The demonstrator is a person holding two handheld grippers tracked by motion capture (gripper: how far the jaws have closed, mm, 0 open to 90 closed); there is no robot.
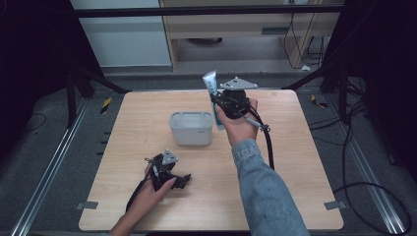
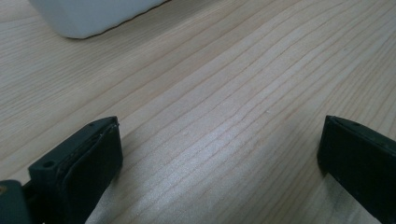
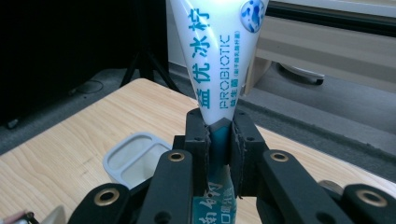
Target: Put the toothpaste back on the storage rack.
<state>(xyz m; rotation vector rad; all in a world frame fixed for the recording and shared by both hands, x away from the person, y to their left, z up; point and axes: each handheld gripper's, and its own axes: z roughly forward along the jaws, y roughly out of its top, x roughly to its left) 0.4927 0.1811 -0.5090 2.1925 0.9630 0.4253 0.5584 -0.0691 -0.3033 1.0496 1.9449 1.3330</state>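
A white and teal toothpaste tube (image 1: 212, 88) stands roughly upright in the air, just right of a white rectangular box (image 1: 191, 128) on the wooden table. My right gripper (image 1: 216, 101) is shut on the tube. In the right gripper view the black jaws pinch the tube (image 3: 219, 70) near its lower part, its flat crimped end pointing up, and the open box (image 3: 135, 156) lies below to the left. My left gripper (image 1: 183, 181) rests low at the table's front left, open, with nothing between its jaws; its view shows bare wood and a corner of the box (image 2: 93, 16).
The wooden table (image 1: 295, 147) is bounded by dark floor and metal rails. A black cable (image 1: 268, 147) trails from my right gripper along the denim sleeve. Cabinets and cables stand beyond the far edge.
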